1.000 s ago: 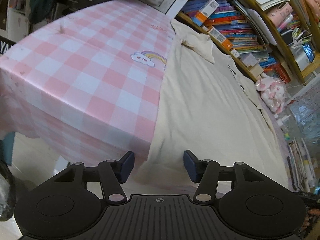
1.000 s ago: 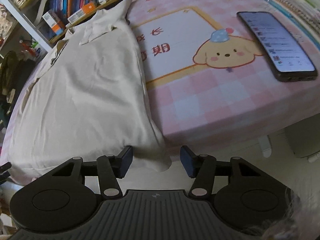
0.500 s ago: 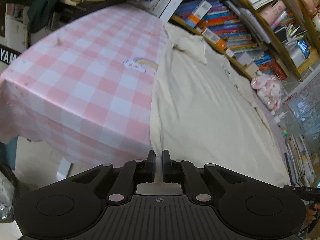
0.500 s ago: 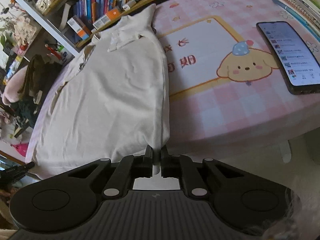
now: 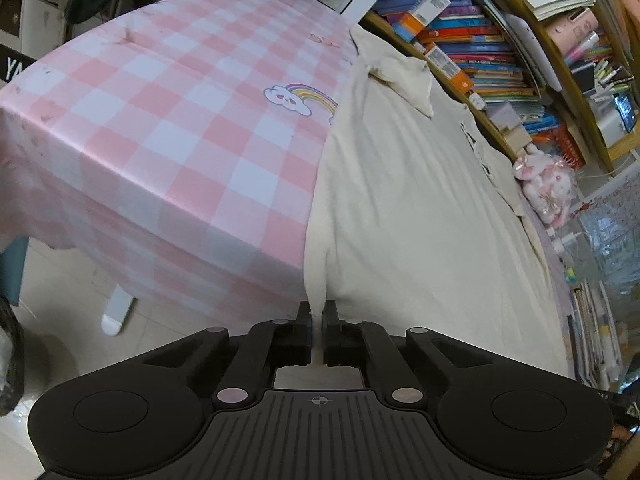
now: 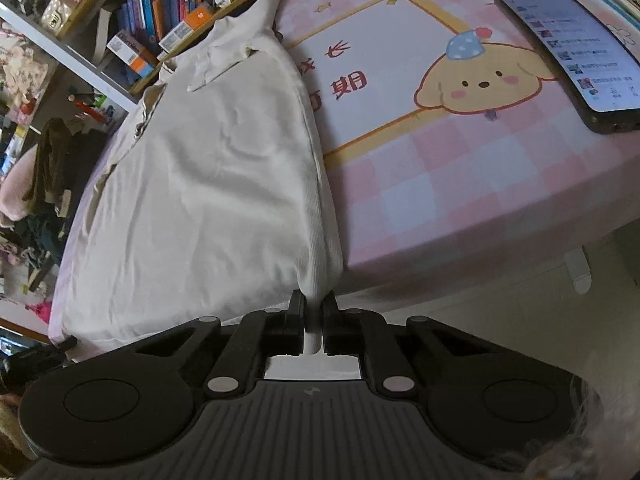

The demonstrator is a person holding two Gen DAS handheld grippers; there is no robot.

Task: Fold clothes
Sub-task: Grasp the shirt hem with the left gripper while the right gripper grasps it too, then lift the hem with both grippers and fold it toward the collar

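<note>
Both grippers' fingers (image 5: 305, 322) closed on shirt (image 5: 420, 208) beside phone (image 6: 568, 56).

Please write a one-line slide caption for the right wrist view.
Right gripper clamps the cream cotton shirt's hem corner on a pink checked tablecloth.

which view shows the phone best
The right wrist view: the phone lies face up, screen lit, on the pink tablecloth at upper right. The left wrist view does not show it at all.
</note>
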